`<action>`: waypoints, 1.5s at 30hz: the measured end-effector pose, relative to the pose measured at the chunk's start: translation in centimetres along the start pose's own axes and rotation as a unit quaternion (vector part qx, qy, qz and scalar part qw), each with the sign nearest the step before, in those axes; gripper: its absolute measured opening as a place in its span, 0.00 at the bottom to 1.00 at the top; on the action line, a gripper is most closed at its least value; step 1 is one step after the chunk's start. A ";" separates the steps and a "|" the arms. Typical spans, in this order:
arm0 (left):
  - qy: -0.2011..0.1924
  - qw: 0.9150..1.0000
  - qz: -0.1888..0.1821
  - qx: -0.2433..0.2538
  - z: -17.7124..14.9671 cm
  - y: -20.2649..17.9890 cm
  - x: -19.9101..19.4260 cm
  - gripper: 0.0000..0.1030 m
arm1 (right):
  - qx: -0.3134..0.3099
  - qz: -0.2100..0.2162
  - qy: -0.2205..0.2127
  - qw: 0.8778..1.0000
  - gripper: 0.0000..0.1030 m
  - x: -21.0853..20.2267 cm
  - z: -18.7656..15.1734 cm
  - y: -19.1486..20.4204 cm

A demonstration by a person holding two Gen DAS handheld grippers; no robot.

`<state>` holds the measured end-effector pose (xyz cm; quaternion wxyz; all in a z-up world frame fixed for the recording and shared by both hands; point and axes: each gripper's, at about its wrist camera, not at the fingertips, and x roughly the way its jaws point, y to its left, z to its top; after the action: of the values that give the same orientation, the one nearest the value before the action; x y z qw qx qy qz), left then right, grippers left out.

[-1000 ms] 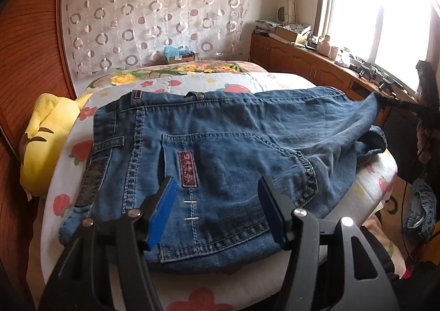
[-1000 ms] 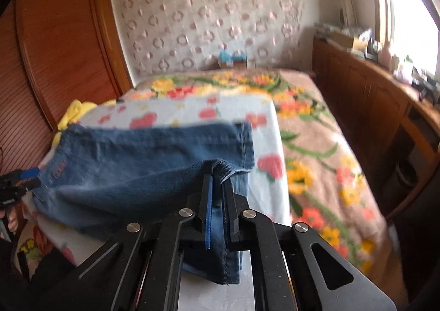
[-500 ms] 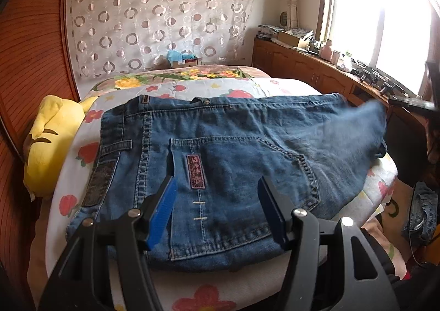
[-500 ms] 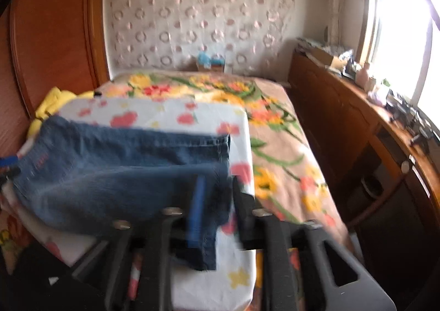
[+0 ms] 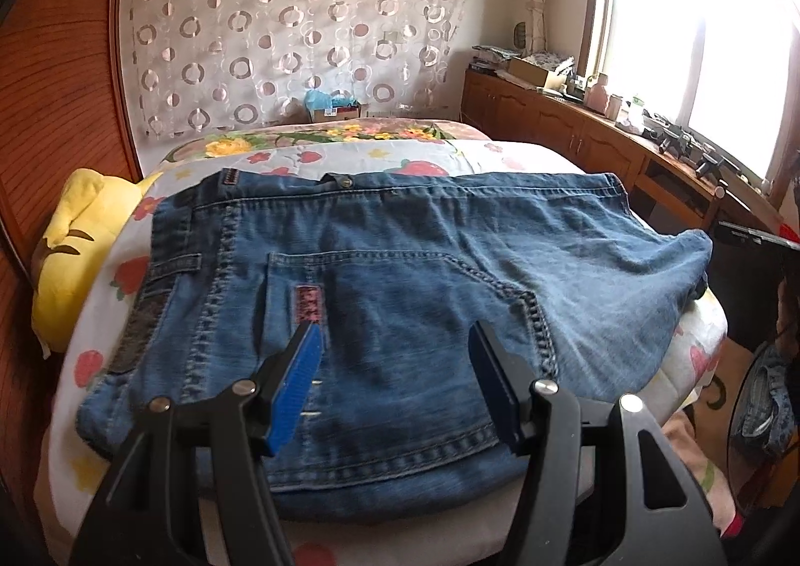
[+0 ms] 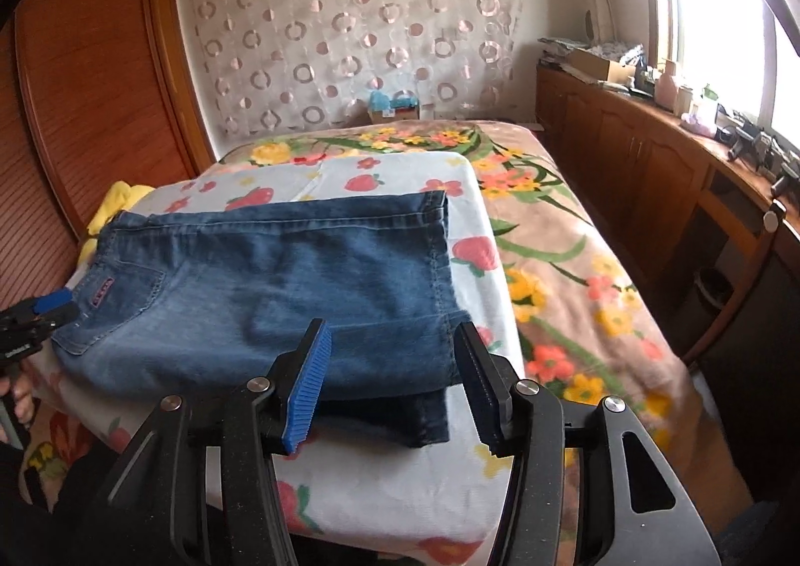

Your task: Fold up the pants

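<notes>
Looks like you're between folds: the pants lie flat on the strawberry sheet on the bed, legs already doubled over, so to me the next move is one more fold. Both your left gripper and right gripper hang wide open with nothing in them, just above the near edge of the denim. The long axis runs left to right across the bed, with the waistband at your left by the yellow plush and the hems at your right. I'd pinch the hem end with your right gripper and carry it over toward the waistband.
</notes>
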<state>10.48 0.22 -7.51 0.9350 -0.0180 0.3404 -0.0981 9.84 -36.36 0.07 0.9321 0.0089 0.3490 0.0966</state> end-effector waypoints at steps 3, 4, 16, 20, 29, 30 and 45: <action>-0.005 1.000 0.011 -0.003 0.0 -0.5 0.5 0.58 | 0.003 0.001 0.000 1.000 0.58 -0.1 -0.3 0.0; -0.007 1.000 0.014 -0.001 0.1 -0.7 0.6 0.58 | 0.004 0.001 0.000 1.000 0.62 -0.1 -0.5 0.0; 0.047 0.999 0.019 0.004 -1.1 -1.6 4.2 0.58 | 0.027 -0.006 0.013 1.000 0.63 0.7 -1.9 -1.2; 0.042 0.999 0.023 0.005 -1.6 -1.8 4.6 0.59 | 0.027 -0.003 0.017 0.999 0.63 0.9 -2.2 -1.3; 0.038 0.998 0.041 0.016 -1.9 -2.3 4.8 0.59 | 0.030 -0.001 0.020 0.999 0.63 1.3 -2.4 -1.2; 0.036 0.998 0.042 0.019 -1.9 -2.4 4.9 0.59 | 0.031 -0.002 0.021 0.999 0.63 1.3 -2.4 -1.1; 0.047 0.998 0.033 0.017 -1.1 -2.9 4.2 0.59 | 0.091 0.019 0.025 0.995 0.63 2.2 -1.4 -2.4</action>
<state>12.48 -3.41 -10.72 0.9207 0.0140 0.3831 -0.0736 10.97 -38.39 -2.63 0.9165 0.0977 0.3790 0.0821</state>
